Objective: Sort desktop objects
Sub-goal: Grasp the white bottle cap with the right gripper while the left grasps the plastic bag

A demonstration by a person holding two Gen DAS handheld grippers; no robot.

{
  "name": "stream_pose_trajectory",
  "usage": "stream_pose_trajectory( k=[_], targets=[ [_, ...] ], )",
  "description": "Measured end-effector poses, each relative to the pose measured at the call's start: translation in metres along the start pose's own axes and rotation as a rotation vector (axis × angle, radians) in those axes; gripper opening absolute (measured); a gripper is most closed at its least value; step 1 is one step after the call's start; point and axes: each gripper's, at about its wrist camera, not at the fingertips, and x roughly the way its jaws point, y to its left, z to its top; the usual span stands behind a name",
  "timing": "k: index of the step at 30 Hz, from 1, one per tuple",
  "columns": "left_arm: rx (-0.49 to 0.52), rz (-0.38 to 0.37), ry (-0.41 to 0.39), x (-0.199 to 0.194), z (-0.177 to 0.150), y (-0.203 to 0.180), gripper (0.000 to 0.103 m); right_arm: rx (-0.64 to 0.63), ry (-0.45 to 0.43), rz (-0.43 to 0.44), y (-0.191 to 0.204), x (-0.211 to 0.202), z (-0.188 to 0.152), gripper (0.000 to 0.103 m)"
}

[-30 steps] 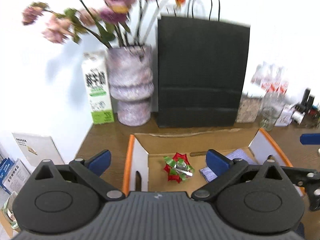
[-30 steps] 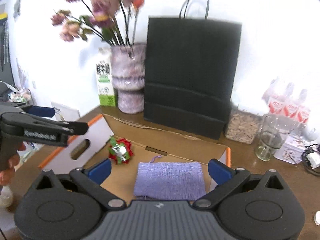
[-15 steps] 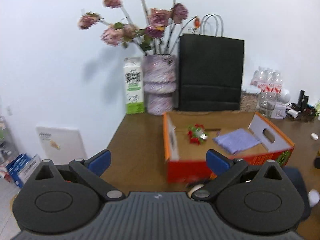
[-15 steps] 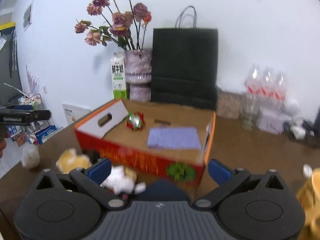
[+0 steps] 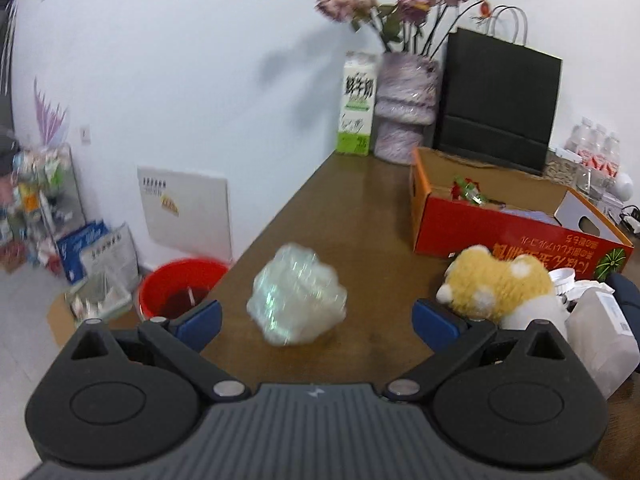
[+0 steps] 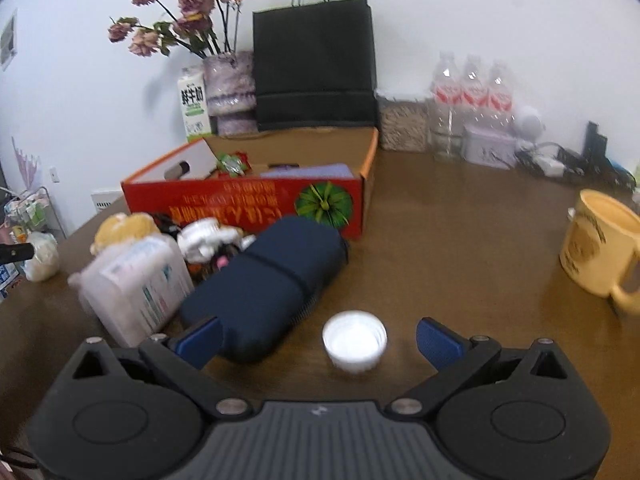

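Observation:
My left gripper (image 5: 316, 322) is open; a crumpled shiny white wad (image 5: 297, 295) lies on the table just ahead, between its fingers. My right gripper (image 6: 318, 340) is open; a white bottle cap (image 6: 354, 341) lies on the table between its fingers. A red cardboard box (image 5: 516, 229) holds a red-green bow (image 5: 466, 191) and a purple cloth (image 6: 310, 171). In front of the box (image 6: 256, 204) lie a yellow plush toy (image 5: 494, 282), a dark blue pouch (image 6: 266, 284), a white packet (image 6: 138, 284) and white crumpled scraps (image 6: 208, 236).
A vase with flowers (image 5: 404, 118), a milk carton (image 5: 358, 106) and a black paper bag (image 5: 496, 98) stand at the back wall. Water bottles (image 6: 472, 100) and a yellow mug (image 6: 600, 248) are on the right. A red bucket (image 5: 180, 286) stands on the floor left of the table's edge.
Both grippers have pulled back from over the box and dropped low. The left now faces the shiny wad, the right the bottle cap. Both remain open.

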Motion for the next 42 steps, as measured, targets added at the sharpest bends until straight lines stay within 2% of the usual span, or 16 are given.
stream_pose_trajectory(
  k=[5, 8, 17, 20, 21, 33, 34, 36, 37, 39, 42],
  targets=[
    [0.009, 0.032, 0.013, 0.005, 0.000, 0.003, 0.103, 0.014, 0.019, -0.050, -0.007, 0.007, -0.006, 0.102],
    [0.015, 0.022, 0.011, 0.006, 0.002, 0.002, 0.103, 0.022, 0.025, -0.068, -0.011, 0.011, -0.008, 0.096],
    [0.029, 0.027, 0.033, 0.019, 0.007, 0.000, 0.103, 0.006, 0.054, -0.069, -0.012, 0.028, -0.008, 0.067],
    [0.035, 0.032, 0.040, 0.023, 0.009, -0.003, 0.103, -0.001, 0.062, -0.064, -0.012, 0.034, -0.006, 0.052],
    [0.037, 0.033, 0.042, 0.025, 0.009, -0.003, 0.103, -0.008, 0.056, -0.065, -0.011, 0.035, -0.006, 0.040],
    [0.054, 0.054, 0.070, 0.051, 0.018, -0.005, 0.102, -0.016, 0.041, -0.067, -0.011, 0.039, -0.005, 0.039],
    [0.055, 0.059, 0.074, 0.053, 0.019, -0.005, 0.100, -0.016, 0.041, -0.066, -0.011, 0.039, -0.004, 0.039],
    [0.055, 0.068, 0.080, 0.056, 0.019, -0.005, 0.086, -0.017, 0.041, -0.067, -0.011, 0.038, -0.005, 0.039],
    [0.054, 0.069, 0.084, 0.057, 0.018, -0.005, 0.083, -0.018, 0.040, -0.067, -0.011, 0.039, -0.005, 0.039],
    [0.049, 0.066, 0.096, 0.060, 0.017, -0.004, 0.063, -0.019, 0.039, -0.067, -0.011, 0.039, -0.005, 0.039],
    [0.035, 0.061, 0.101, 0.062, 0.016, -0.002, 0.054, -0.019, 0.039, -0.067, -0.011, 0.039, -0.005, 0.039]
  ],
)
